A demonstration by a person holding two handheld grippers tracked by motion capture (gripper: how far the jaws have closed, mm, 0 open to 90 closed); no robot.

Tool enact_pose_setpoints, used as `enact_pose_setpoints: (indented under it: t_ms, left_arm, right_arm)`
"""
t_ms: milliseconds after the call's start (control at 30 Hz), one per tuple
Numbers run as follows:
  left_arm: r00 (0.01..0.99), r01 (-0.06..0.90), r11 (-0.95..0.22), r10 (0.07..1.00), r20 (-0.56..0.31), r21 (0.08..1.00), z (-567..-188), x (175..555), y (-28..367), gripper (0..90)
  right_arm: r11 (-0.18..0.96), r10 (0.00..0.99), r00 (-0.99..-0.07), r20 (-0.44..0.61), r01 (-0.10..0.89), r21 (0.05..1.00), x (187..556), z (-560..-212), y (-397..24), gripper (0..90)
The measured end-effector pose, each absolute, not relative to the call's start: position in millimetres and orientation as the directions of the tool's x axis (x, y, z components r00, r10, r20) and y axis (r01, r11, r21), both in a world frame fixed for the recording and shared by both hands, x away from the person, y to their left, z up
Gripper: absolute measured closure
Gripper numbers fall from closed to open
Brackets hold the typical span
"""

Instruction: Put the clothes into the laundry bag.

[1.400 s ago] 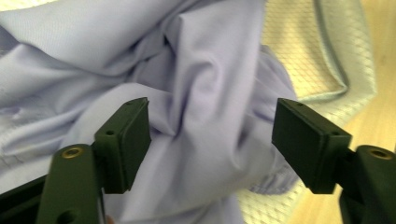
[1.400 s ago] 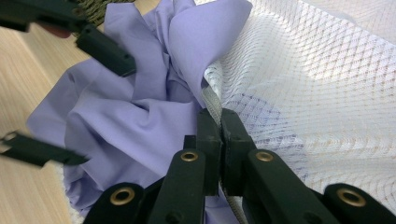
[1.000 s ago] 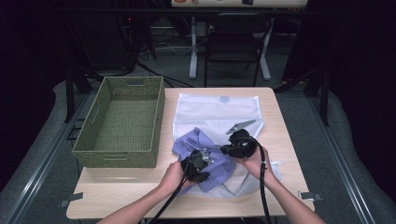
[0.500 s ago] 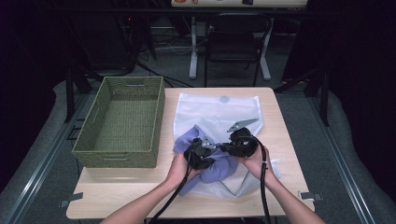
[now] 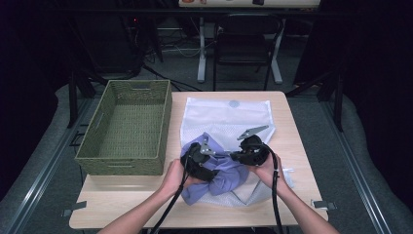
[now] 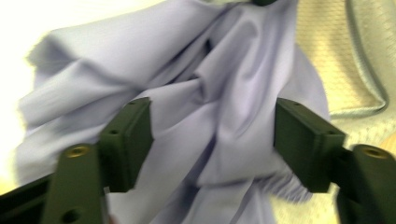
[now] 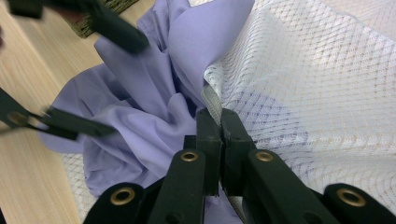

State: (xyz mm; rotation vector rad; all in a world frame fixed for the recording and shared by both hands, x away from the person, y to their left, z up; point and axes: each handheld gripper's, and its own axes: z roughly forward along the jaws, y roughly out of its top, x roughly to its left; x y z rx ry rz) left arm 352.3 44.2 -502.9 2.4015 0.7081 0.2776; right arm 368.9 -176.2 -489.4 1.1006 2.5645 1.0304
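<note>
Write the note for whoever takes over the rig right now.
Left claw: its jaws have just been opening and now stand apart, with the purple cloth lying loose between them, not pinched.
Right claw: shut on the rim of the white mesh bag, holding the mouth up.
The bag lies flat on the table; the green basket sits to its left.
Done: part of the cloth seems tucked into the bag's mouth.
Left: most of the cloth is bunched outside; regrip it and push it in.

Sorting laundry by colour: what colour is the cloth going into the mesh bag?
The cloth is plain lavender, clearest in the right gripper view beside the white mesh bag.
</note>
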Motion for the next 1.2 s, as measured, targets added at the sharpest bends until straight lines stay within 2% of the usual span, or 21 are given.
enact_pose_setpoints:
  t_ms: [100, 233, 300, 367, 400, 433, 533, 667, 733, 833, 933, 1033, 1200]
  left_arm:
    - [0.828, 0.458, -0.682, 0.561, 0.006, 0.571, -509, 355, 49, 21.1]
    - [0.845, 0.457, -0.742, 0.534, 0.021, 0.49, -538, 359, 41, 27.4]
    - [0.843, 0.457, -0.74, 0.537, 0.025, 0.494, -546, 361, 40, 41.3]
    - [0.844, 0.443, -0.73, 0.535, 0.031, 0.521, -550, 363, 40, 58.4]
    - [0.846, 0.435, -0.726, 0.532, 0.035, 0.532, -550, 363, 40, 70.5]
    - [0.847, 0.429, -0.726, 0.531, 0.042, 0.537, -549, 362, 39, 77.0]
    - [0.851, 0.411, -0.712, 0.523, 0.04, 0.569, -539, 362, 40, 83.9]
    - [0.85, 0.39, -0.639, 0.527, 0.009, 0.664, -507, 365, 37, 84.1]
    - [0.853, 0.386, -0.627, 0.523, -0.001, 0.677, -504, 365, 31, 84.1]
    - [0.859, 0.409, -0.645, 0.511, -0.034, 0.645, -524, 368, 17, 83.6]
    - [0.86, 0.398, -0.671, 0.51, 0.0, 0.626, -550, 373, 5, 82.0]
    - [0.852, 0.423, -0.65, 0.523, -0.033, 0.631, -552, 378, 8, 80.4]
    - [0.864, 0.414, -0.649, 0.501, -0.051, 0.638, -532, 371, 22, 64.6]
  right_arm:
    - [0.49, 0.692, -0.713, 0.11, 0.576, 0.654, 369, -489, -175, 88.6]
    - [0.493, 0.69, -0.715, 0.113, 0.578, 0.65, 369, -491, -173, 88.6]
    - [0.498, 0.686, -0.718, 0.117, 0.58, 0.644, 370, -493, -172, 88.6]
    - [0.5, 0.686, -0.718, 0.117, 0.582, 0.642, 370, -494, -171, 88.6]
    - [0.5, 0.686, -0.718, 0.115, 0.581, 0.642, 370, -494, -171, 88.7]
    - [0.499, 0.687, -0.718, 0.113, 0.579, 0.644, 369, -493, -171, 88.7]
    - [0.494, 0.683, -0.722, 0.113, 0.57, 0.656, 369, -489, -169, 88.7]
    - [0.484, 0.681, -0.724, 0.109, 0.557, 0.675, 368, -484, -167, 88.7]
    - [0.474, 0.683, -0.723, 0.103, 0.546, 0.691, 367, -478, -165, 88.7]
    - [0.468, 0.682, -0.723, 0.107, 0.544, 0.697, 365, -475, -164, 88.7]
    - [0.473, 0.681, -0.722, 0.122, 0.561, 0.679, 367, -481, -163, 88.7]
    - [0.483, 0.687, -0.716, 0.124, 0.578, 0.657, 369, -489, -163, 88.7]
    - [0.474, 0.693, -0.709, 0.128, 0.582, 0.661, 369, -489, -168, 88.7]
